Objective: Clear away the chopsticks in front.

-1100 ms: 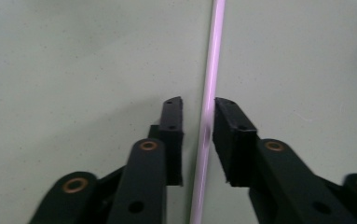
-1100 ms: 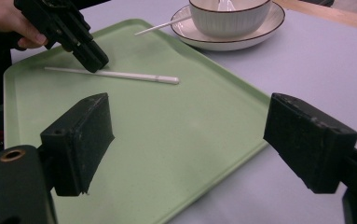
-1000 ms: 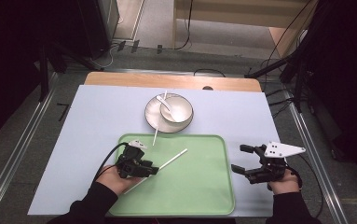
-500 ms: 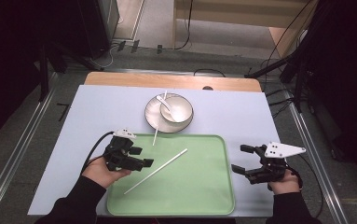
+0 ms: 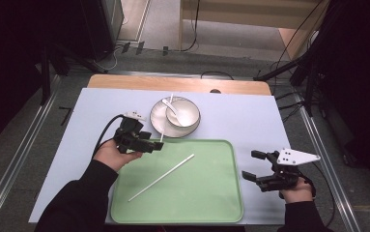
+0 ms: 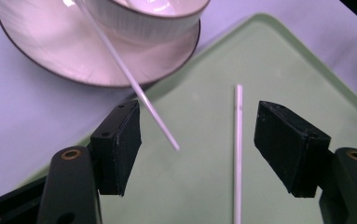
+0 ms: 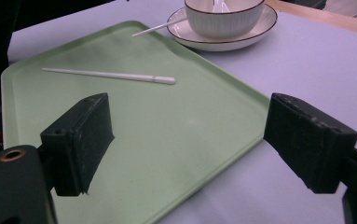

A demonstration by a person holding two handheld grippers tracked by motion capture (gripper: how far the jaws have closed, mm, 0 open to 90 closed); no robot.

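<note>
**Left claw open above the tray's far-left corner, one chopstick laid down, one waiting on the saucer**

Left gripper hung with its jaws spread and nothing between the pads; they had just been opening, and the white chopstick lay free on the green tray, slanting from near-left up toward the far right. That placement reads as a deliberate drop: the stick sits well inside the raised rim, flat, where it cannot roll off onto the lilac mat.

In the left gripper view the open jaws frame the second chopstick, which leans from the saucer out over the tray's corner, its free end in the air between the pads but touching neither. Propped that way it offers a raised end to pinch, so it is probably the next pick. The bowl with a spoon in it stands on the saucer, just beyond the tray's far edge.

Right gripper rested off the tray's right edge, jaws wide and empty, held by the right hand near the table's near side.

Room for moving was good: the tray's middle and right were bare, and the mat to the left lay open. The tight spot was the far-left corner, where tray rim, saucer edge and leaning stick crowd together; a careless close there could knock the saucer or tip the stick.
</note>
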